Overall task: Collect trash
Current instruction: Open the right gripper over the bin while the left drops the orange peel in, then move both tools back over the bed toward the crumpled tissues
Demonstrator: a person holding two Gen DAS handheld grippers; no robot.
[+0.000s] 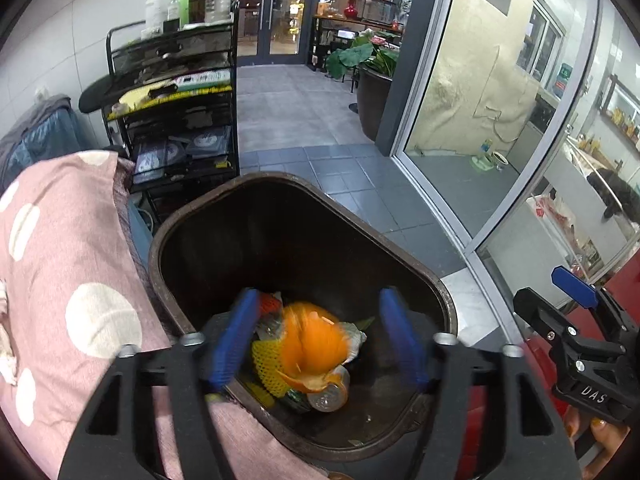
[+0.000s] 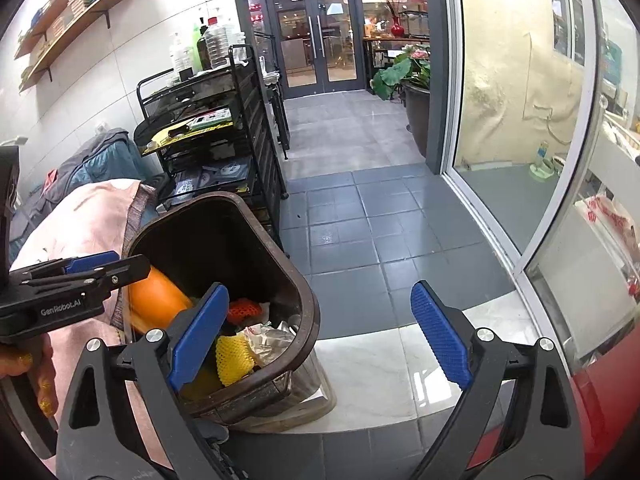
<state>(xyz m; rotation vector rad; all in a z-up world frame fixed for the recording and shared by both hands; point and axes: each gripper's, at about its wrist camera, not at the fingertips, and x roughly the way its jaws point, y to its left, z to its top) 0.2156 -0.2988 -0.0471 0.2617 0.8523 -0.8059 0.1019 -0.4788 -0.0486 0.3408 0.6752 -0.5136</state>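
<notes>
A dark brown trash bin (image 1: 192,220) stands open on the floor; it also shows in the right wrist view (image 2: 304,292). My left gripper (image 1: 320,340) is open right above the bin's near rim. A blurred orange peel (image 1: 312,340) is between and below its blue pads, loose over the trash. It shows as an orange blur (image 2: 156,300) in the right wrist view. Yellow foam netting (image 2: 234,360), a red net (image 2: 244,308), a can (image 1: 328,398) and wrappers lie in the bin. My right gripper (image 2: 320,340) is open and empty, to the right of the bin.
A pink polka-dot cushion (image 1: 60,280) presses against the bin's left side. A black wire cart (image 1: 176,112) with bottles stands behind it. Grey tiled floor (image 2: 360,232) runs to glass doors. A sliding glass wall (image 1: 480,120) is at the right, a potted plant (image 1: 368,72) beyond.
</notes>
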